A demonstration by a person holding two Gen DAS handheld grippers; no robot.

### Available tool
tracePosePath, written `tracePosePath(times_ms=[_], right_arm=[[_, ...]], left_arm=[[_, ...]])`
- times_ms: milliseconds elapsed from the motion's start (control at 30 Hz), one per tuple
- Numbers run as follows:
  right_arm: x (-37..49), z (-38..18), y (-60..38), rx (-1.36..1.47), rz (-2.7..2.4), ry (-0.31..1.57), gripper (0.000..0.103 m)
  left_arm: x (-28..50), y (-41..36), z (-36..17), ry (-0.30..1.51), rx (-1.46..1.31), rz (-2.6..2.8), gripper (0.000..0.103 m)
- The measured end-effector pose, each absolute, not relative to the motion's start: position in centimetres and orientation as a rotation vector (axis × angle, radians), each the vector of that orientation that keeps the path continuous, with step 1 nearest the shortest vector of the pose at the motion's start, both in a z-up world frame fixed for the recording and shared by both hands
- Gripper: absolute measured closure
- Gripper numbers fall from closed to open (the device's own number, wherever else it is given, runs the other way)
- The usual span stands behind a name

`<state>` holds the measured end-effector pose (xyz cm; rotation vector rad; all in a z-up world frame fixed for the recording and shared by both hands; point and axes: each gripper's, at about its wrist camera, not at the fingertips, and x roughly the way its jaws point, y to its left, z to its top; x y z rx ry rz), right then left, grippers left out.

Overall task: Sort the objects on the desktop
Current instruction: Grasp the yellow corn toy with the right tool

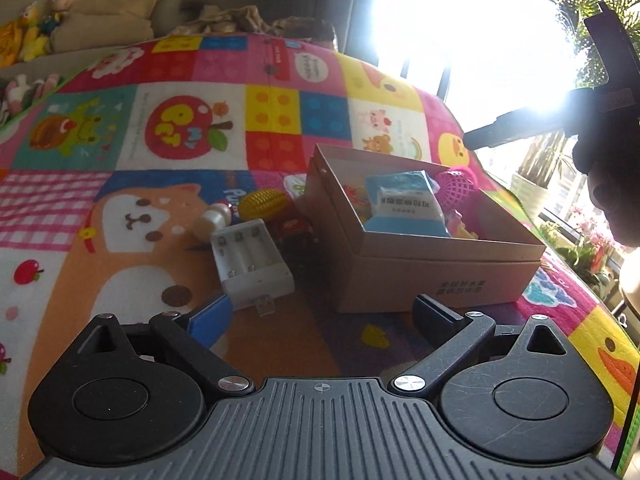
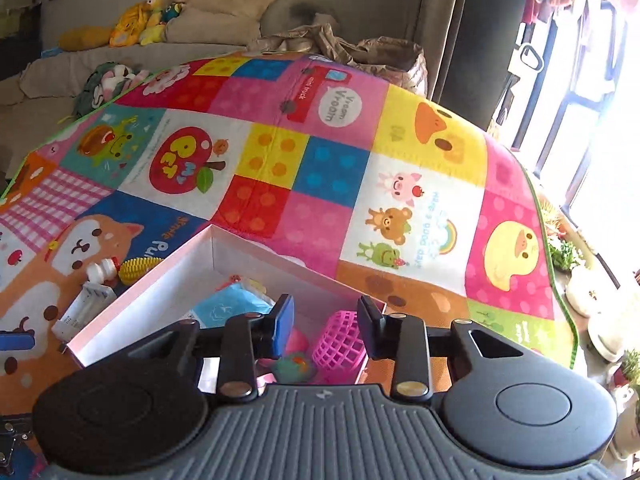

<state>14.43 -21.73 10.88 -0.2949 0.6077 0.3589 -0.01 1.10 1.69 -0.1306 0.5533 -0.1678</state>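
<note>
Mat (image 2: pixel 420 216) reads "Vroom Vroom"; one box (image 1: pixel 432 276), one white charger (image 1: pixel 252 268). Left gripper (image 1: pixel 320 312) spread wide, right gripper (image 2: pixel 326 326) half-spread, both pinching nothing.

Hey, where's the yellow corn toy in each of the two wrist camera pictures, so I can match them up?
Left wrist view: the yellow corn toy lies on the mat, centre-left, just left of the cardboard box, behind the white battery charger.
Right wrist view: the corn toy sits at the left edge, just outside the box's left wall.
Shared landmark: the red apple print on the mat.
</note>
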Motion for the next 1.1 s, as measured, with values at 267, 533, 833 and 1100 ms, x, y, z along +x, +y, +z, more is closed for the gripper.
tracePosePath(times_ms=[267, 533, 833, 1100], right_arm=[[14.4, 11.0, -14.9, -0.249, 0.546, 0.688, 0.066], [19.2, 8.5, -3.4, -0.295, 0.65, 0.893, 0.053], [23.6, 3.9, 1.7, -0.549, 0.539, 1.002, 0.04], [20.0, 4.9, 0.6, -0.493, 0.628, 0.979, 0.049]], left_arm=[[0.6, 4.2, 1.7, 0.561, -0.052, 0.048, 0.002], [-0.3, 5.8, 1.5, 0.548, -0.126, 0.009, 0.001], [-0.1, 7.6, 1.1, 0.551, -0.265, -0.035, 0.001], [-0.5, 7.4, 1.1, 0.538, -0.248, -0.05, 0.001]])
